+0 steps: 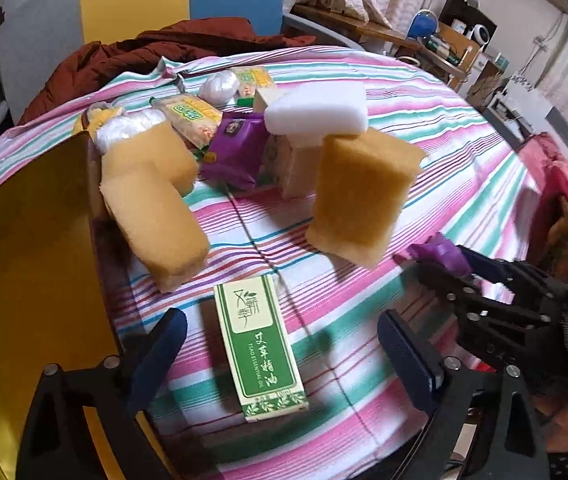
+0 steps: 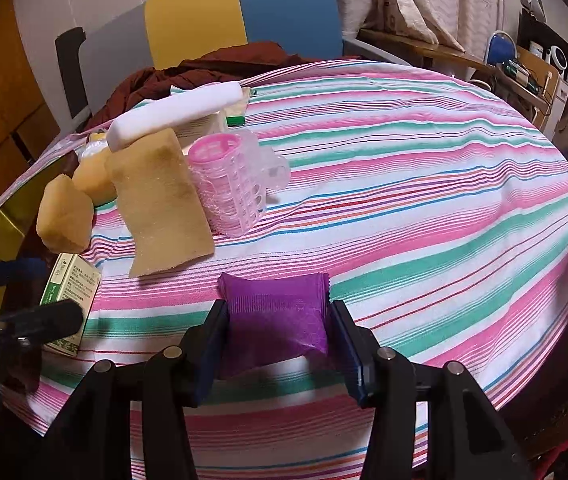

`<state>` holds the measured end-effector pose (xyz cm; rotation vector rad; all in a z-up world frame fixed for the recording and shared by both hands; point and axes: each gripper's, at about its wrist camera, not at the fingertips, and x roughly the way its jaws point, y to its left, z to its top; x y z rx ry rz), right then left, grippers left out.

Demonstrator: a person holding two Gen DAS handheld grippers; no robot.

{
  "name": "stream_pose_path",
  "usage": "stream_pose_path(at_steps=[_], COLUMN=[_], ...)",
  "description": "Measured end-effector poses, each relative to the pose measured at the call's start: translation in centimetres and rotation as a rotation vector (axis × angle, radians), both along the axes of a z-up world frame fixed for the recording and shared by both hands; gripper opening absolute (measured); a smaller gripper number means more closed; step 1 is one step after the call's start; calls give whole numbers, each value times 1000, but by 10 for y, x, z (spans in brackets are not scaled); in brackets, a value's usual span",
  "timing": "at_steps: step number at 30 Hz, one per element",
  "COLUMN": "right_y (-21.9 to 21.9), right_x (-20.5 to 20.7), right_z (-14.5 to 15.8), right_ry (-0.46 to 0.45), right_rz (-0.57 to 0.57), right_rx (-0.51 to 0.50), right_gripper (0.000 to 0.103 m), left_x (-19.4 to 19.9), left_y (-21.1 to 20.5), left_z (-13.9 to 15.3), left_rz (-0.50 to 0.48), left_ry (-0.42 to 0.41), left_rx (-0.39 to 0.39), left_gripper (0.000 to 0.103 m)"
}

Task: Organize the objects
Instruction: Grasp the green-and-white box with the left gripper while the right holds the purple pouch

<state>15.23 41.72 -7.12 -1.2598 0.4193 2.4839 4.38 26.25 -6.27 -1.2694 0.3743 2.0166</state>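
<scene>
A green-and-white carton (image 1: 262, 344) lies flat on the striped tablecloth (image 1: 423, 168). My left gripper (image 1: 284, 348) stands open astride it, one dark blue finger on each side with a gap to the carton. The right wrist view shows the same carton (image 2: 70, 292) at the far left. My right gripper (image 2: 278, 336) is shut on a purple foil packet (image 2: 276, 312), both pads pressing its sides low over the cloth. From the left wrist view the right gripper (image 1: 439, 256) reaches in from the right with that purple packet (image 1: 443, 250) at its tips.
Behind the carton stand yellow sponges (image 1: 363, 196), (image 1: 156, 224) with a white foam block (image 1: 317, 112) on top. There is also a second purple packet (image 1: 236, 152), green snack packets (image 1: 190, 116) and a pink hair roller (image 2: 230, 184). A gold box (image 1: 24, 260) sits left.
</scene>
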Motion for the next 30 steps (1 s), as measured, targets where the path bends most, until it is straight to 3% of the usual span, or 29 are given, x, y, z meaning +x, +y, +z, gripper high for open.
stream_pose_path(at_steps=[2,3,4,8,10,12,15,17,24,30], right_y=[0,-1,-1,0,0,-1,-1,-2,-9,-13], right_x=[1,0,0,2,3,4,5,6,4,5], right_z=[0,0,0,0,1,2,7,12,30,52], right_ry=[4,6,6,11,13,16,33,44,72,121], right_rz=[0,0,-1,-5,-7,-10,-14,-16,-14,-15], right_rx=[-5,-6,-7,-17,-20,-17,-36,-36,-11,-26], right_gripper=[51,51,51,51,50,50,49,49,49,49], left_x=[2,3,4,10,11,7,-1,-2,9,10], left_y=[5,8,10,13,10,3,-11,-16,-12,-22], left_z=[-3,-5,-10,-14,-14,-11,0,8,7,29], left_rz=[-14,-31,-37,-33,-29,-13,0,-9,-49,-66], left_ry=[37,25,16,101,120,110,40,-1,-11,-7], left_rx=[-18,-14,-27,-92,-94,-66,51,111,115,201], left_gripper=[88,74,67,62,55,47,33,33,31,31])
